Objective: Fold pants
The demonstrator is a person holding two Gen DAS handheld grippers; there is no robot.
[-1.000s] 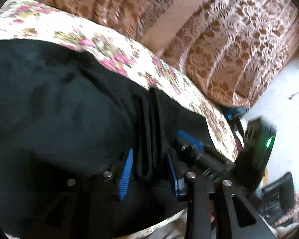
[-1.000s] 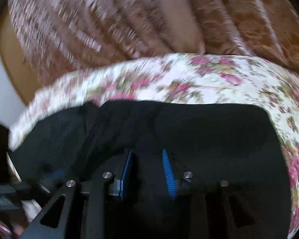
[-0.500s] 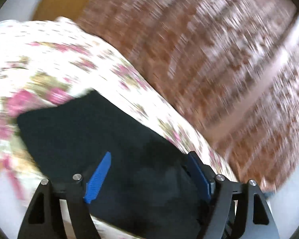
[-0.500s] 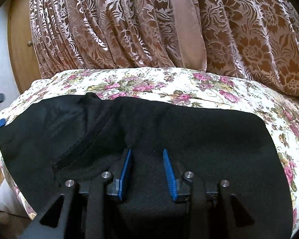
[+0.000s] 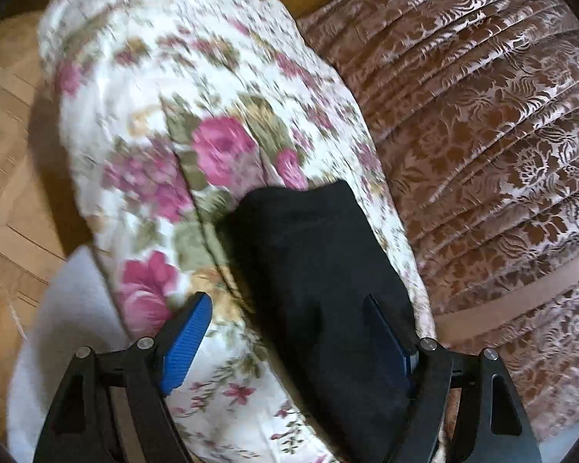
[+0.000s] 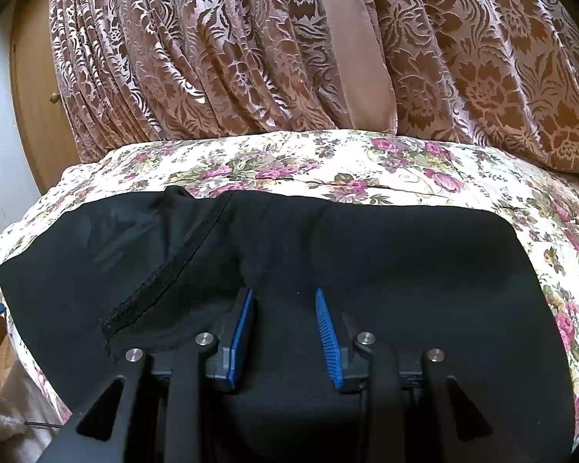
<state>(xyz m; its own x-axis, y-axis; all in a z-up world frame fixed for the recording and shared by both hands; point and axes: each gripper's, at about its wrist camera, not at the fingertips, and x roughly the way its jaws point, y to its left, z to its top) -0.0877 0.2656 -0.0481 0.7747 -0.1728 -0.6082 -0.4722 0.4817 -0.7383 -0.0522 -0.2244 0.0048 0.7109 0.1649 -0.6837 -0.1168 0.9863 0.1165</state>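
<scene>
A floral bedspread (image 6: pixel 366 162) is backed by brown patterned curtains (image 6: pixel 251 46). Black pants (image 6: pixel 366 254) are spread across the bedspread. Left tongs (image 5: pixel 289 332) are released wide over the pants' end; right tongs (image 6: pixel 283 328) are parted above the pants.

Black pants (image 6: pixel 366 254) folded, flat on floral bedspread (image 6: pixel 366 162).
</scene>
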